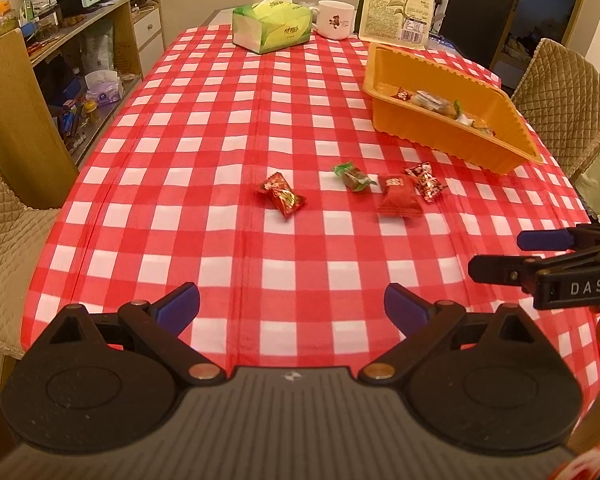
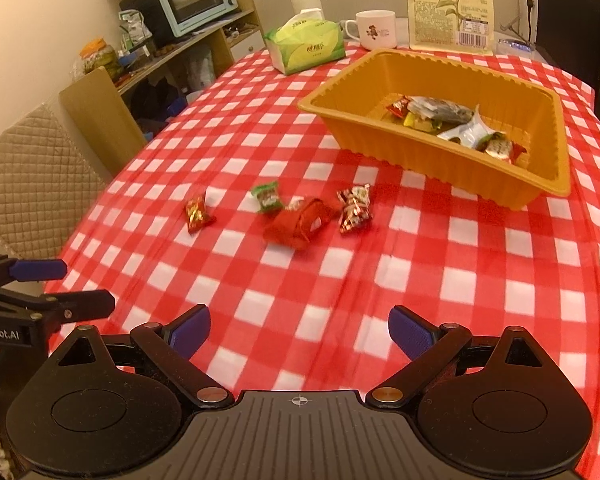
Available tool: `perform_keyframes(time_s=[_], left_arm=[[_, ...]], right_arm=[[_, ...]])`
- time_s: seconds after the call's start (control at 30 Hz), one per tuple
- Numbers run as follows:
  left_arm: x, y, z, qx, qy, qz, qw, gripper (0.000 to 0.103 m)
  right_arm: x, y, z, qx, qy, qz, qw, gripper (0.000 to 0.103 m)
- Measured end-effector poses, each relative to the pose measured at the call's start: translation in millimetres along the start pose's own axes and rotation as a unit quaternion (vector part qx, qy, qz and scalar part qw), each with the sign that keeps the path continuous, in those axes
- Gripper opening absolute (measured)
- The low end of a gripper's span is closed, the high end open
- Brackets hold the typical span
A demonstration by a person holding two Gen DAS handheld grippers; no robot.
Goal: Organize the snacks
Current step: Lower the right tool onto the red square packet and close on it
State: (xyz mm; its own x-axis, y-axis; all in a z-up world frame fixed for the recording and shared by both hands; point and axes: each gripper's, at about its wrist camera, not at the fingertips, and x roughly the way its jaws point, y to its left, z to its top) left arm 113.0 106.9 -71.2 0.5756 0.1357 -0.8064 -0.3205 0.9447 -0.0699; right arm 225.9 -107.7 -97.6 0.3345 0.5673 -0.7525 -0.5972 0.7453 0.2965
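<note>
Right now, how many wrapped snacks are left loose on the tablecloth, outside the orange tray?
4. A red-and-gold candy lies alone on the left; a green candy, a plain red packet and a red-and-silver candy cluster nearer the orange tray. None seem hidden.

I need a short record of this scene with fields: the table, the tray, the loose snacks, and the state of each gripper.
table: red-white checked cloth
tray: orange tray, several wrapped snacks inside
loose snacks: four on the cloth: red-gold candy, green candy, red packet, red-white candy
left gripper: open, empty, above the cloth
right gripper: open, empty, above the cloth
</note>
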Motion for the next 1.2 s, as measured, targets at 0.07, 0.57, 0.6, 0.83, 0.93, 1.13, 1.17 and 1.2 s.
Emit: perform_keyframes(time_s=[0.07,0.57,0.6,0.83,0.93,1.13,1.17,1.2], left_arm=[[4.9,3.7,3.5,0.001,0.001,-0.001,1.0000,0.097],[38.7,17.5,29.6,0.010,0.000,-0.011,0.9999,0.096],[40.6,18.0,31.2,0.011,0.000,-0.012,0.9999,0.096],[53.6,20.3,42.8,0.017,-0.001,-0.011,0.9998,0.095],[58.5,21.1,47.0,0.019,0.000,-0.012,0.9998,0.095],[66.6,18.1,55.8,0.026,-0.001,-0.017,0.9995,0.095],[67.6,17.1,56.9,0.027,0.000,-0.018,0.9995,0.095],[68.6,16.0,58.1,0.029,0.000,-0.019,0.9994,0.095]], right_arm=[[7.0,1.5,6.0,0.002,-0.001,0.001,1.000,0.086],[60.8,0.2,48.4,0.051,-0.008,-0.011,0.999,0.062],[64.1,-0.6,49.3,0.053,-0.007,-0.011,0.998,0.061],[81.8,-3.6,54.7,0.063,-0.001,-0.021,0.998,0.057],[87.1,-3.6,56.2,0.063,0.002,-0.025,0.998,0.056],[93.8,-3.9,56.4,0.058,0.006,-0.030,0.998,0.056],[94.6,-3.8,56.0,0.057,0.006,-0.031,0.998,0.056],[95.7,-3.7,56.0,0.056,0.006,-0.032,0.998,0.056]])
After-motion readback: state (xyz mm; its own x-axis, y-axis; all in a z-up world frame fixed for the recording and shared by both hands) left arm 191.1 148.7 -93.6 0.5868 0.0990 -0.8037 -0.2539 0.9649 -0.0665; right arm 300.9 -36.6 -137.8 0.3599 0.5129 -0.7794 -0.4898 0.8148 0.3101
